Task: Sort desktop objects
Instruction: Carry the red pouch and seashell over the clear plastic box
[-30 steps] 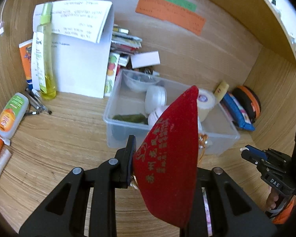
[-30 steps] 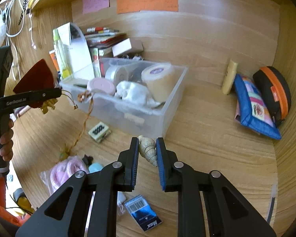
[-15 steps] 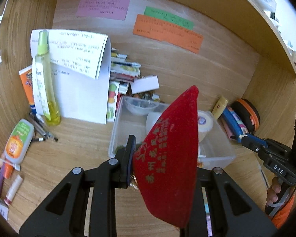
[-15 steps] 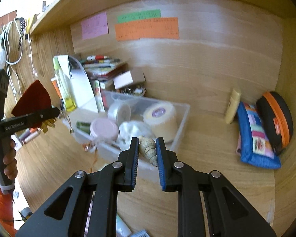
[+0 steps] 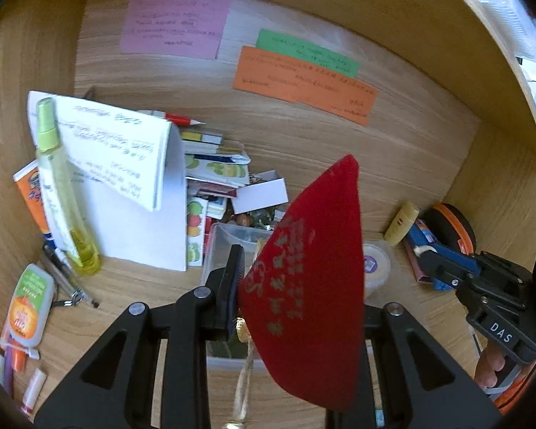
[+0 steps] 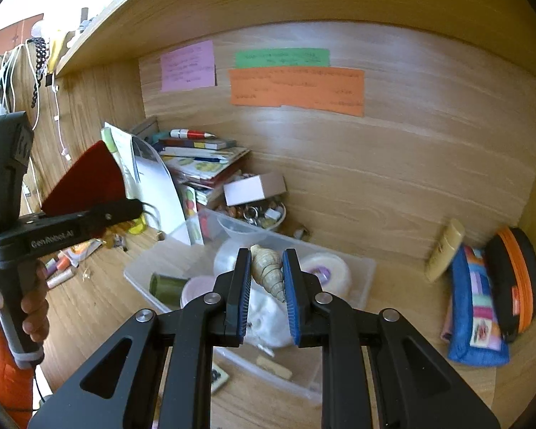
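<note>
Right hand-held gripper point(image 6: 266, 282) first, centre-bottom of its own view: blue pads clamped on a spiral seashell point(image 6: 268, 273), wide end up, pointed tip slanting down toward the lower right between the fingers. Directly beyond and below it sits the clear plastic bin point(image 6: 364, 271), already carrying a roll of white tape point(image 6: 327, 273), a pink-lidded jar point(image 6: 196, 287), a dark green tube point(image 6: 168, 284) and something white and crumpled point(image 6: 268, 318). That is the relation to watch: the shell hangs over the near half of the bin, so a release from here looks likely to land inside, though the shell's long axis runs nearly along the fingers and it may slide out tip first. Over to the left hand-held gripper point(image 5: 293, 304), low centre in its view: closed tight on a red velvet pouch point(image 5: 311, 279) with gold lettering, which stands up tall from the jaws, its point toward the upper right, a gold cord point(image 5: 244, 368) dangling below. The pouch blocks most of the bin from this side; only a corner of the bin shows to the left of it. In the right view that same gripper sits at the left edge, gripped by a hand point(image 6: 28, 307), off to the left of the bin over the desk point(image 6: 93, 307). Judging by position, the right hand is the nearer one to a drop; the left would need to swing in toward the bin.
</note>
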A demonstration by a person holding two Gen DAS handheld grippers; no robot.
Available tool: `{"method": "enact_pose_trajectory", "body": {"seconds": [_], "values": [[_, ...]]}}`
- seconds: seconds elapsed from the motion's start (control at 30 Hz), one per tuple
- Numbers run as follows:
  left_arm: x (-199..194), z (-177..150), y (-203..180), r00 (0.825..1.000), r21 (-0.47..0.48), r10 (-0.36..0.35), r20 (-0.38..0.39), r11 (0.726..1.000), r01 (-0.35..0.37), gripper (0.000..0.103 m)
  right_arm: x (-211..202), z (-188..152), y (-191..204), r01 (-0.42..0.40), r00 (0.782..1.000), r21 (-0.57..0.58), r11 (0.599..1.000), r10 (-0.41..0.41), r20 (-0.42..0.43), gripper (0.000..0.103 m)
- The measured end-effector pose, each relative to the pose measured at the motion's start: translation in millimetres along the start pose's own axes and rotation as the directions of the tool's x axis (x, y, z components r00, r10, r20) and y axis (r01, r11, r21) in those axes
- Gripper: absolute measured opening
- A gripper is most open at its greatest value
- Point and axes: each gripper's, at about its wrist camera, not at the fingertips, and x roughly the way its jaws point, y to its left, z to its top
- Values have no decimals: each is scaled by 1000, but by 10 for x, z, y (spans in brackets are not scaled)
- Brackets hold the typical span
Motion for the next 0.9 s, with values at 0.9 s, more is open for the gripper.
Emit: {"method": "enact_pose_trajectory", "body": {"seconds": [0.9], "values": [[974, -132, 107, 986, -39, 5, -166, 999, -12, 22, 1017, -131, -39, 18, 981, 101, 995, 2, -196, 16]]}}
